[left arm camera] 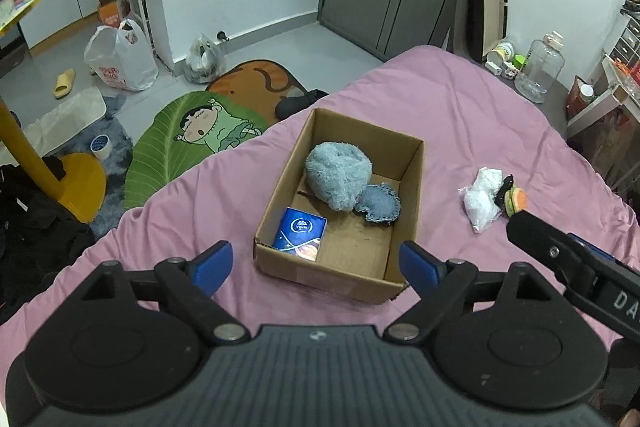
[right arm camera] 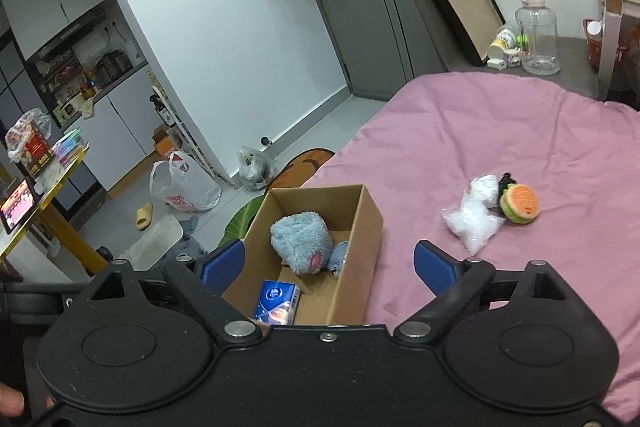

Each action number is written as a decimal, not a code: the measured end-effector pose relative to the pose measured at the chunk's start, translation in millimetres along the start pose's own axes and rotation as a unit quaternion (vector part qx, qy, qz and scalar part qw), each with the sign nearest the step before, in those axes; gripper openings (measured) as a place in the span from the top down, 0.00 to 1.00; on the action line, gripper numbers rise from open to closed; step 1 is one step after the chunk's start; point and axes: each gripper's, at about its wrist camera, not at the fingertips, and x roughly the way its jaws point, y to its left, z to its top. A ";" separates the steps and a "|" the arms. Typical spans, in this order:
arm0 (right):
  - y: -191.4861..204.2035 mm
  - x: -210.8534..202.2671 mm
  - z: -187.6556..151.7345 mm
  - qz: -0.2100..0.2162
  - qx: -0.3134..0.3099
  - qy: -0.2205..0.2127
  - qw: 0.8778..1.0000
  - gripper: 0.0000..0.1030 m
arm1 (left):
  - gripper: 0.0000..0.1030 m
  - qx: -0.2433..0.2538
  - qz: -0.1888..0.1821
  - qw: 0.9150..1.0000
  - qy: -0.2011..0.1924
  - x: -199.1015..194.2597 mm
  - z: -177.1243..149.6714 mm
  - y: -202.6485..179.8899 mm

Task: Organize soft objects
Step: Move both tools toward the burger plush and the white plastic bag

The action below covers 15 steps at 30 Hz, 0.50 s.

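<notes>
Cardboard box point(left arm camera: 408, 195): open-topped, on the pink bedspread point(left arm camera: 460, 115), near the bed's floor-side edge.
Blue plush toy point(left arm camera: 338, 175): fluffy, inside the box at its far end; a pink patch shows on it in the right wrist view.
Denim pouch point(left arm camera: 378, 205): frayed-edged, inside the box, touching the plush toy.
Blue tissue pack point(left arm camera: 300, 233): inside the box at its near corner, apart from the plush toy.
White plastic bag point(right arm camera: 474, 213): crumpled, on the bedspread outside the box, well apart from it.
Burger toy point(right arm camera: 520, 205): on the bedspread, touching the white bag, with a dark clip at its top.
Left gripper point(left arm camera: 316, 265): fingers wide apart, holding nothing, above the near end of the box.
Right gripper point(right arm camera: 330, 263): fingers wide apart, empty, above the box's near right wall.
Floor: cartoon leaf-shaped rug point(left arm camera: 188, 139) beside the bed.
</notes>
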 end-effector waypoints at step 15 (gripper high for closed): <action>-24.1 -44.1 -13.4 -0.008 -0.013 -0.004 1.000 0.01 | 0.00 -0.008 -0.004 0.999 -0.039 -38.7 -30.4 -13.9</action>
